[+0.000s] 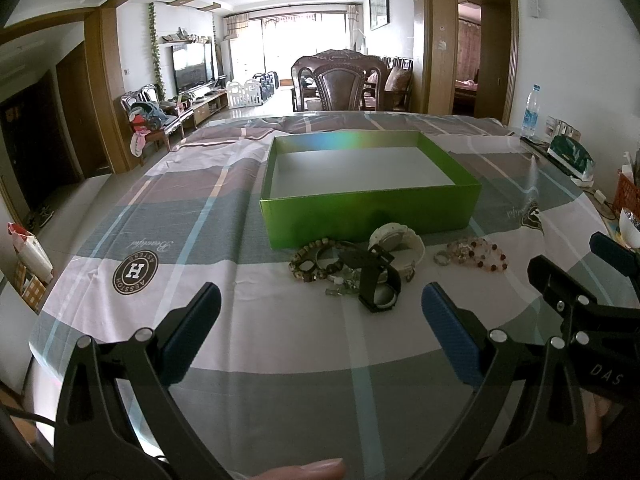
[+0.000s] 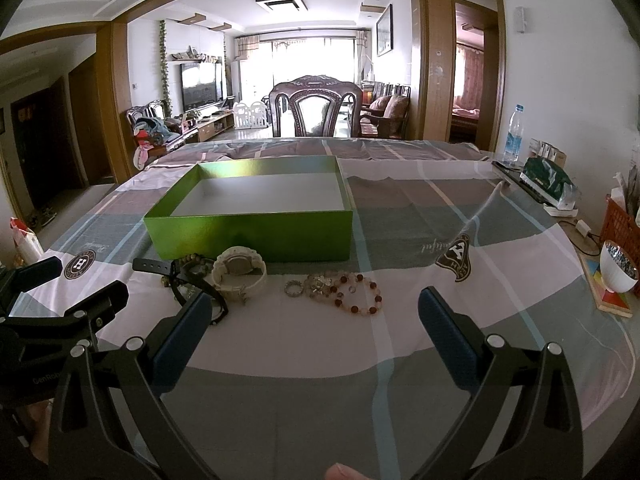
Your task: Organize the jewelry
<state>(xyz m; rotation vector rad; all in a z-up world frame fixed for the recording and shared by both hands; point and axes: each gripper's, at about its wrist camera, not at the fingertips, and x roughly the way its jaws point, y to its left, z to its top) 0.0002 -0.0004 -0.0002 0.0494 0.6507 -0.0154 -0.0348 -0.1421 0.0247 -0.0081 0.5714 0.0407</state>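
Left wrist view
Left gripper [image 1: 320, 320]: spread wide, holding nothing, low over the near part of the table, its blue pads either side of the jewelry pile.
Right gripper [image 1: 580, 264]: seen at the right edge, just beside the left one; from here I cannot tell how far it is spread.
Black watch [image 1: 376, 280]: nearest piece, strap arched up, leaning against the white watch [image 1: 396, 246].
Brown bead bracelet [image 1: 316, 260]: touching the black watch on its left.
Ring [image 1: 441, 258]: just left of the pink bead bracelet [image 1: 478, 254].
Green box [image 1: 370, 216]: open, nothing inside, mid-table just behind the jewelry.
Tablecloth [image 1: 200, 240]: checked, grey and pink.

Right wrist view
Right gripper [image 2: 316, 320]: spread wide, holding nothing, fingers framing the pink bead bracelet [image 2: 352, 292] and ring [image 2: 293, 289].
Left gripper [image 2: 60, 300]: at the left edge.
White watch [image 2: 240, 274]: touching the green box's [image 2: 248, 236] front wall.
Black watch [image 2: 188, 284]: left of the white one, partly hidden by the left finger.
White bowl [image 2: 618, 268]: at the table's right edge.
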